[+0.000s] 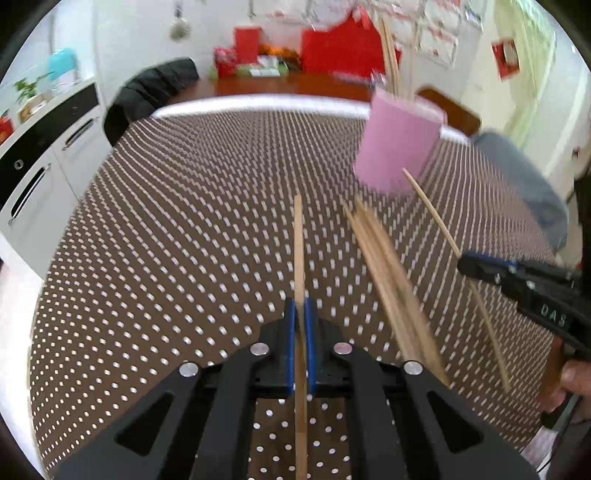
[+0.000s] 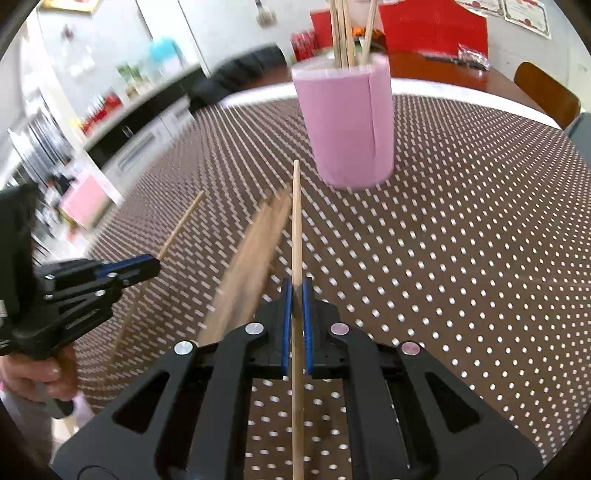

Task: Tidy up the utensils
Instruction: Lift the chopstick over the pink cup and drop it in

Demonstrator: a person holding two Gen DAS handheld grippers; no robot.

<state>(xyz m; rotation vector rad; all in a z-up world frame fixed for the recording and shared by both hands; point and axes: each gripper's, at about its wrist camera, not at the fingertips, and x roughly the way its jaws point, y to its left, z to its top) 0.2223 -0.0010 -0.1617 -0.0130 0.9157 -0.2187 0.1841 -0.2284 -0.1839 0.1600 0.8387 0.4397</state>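
A pink cylindrical holder stands on the dotted brown tablecloth with several wooden chopsticks upright in it; it also shows in the left wrist view. My left gripper is shut on one chopstick, held above the table. My right gripper is shut on another chopstick, its tip pointing toward the holder's base. Loose chopsticks lie on the cloth between the two grippers. The right gripper shows at the right in the left wrist view, and the left gripper shows at the left in the right wrist view.
The dotted tablecloth covers a round table with a white rim. A black chair stands beyond the far edge, a wooden chair at right. White cabinets line the left wall.
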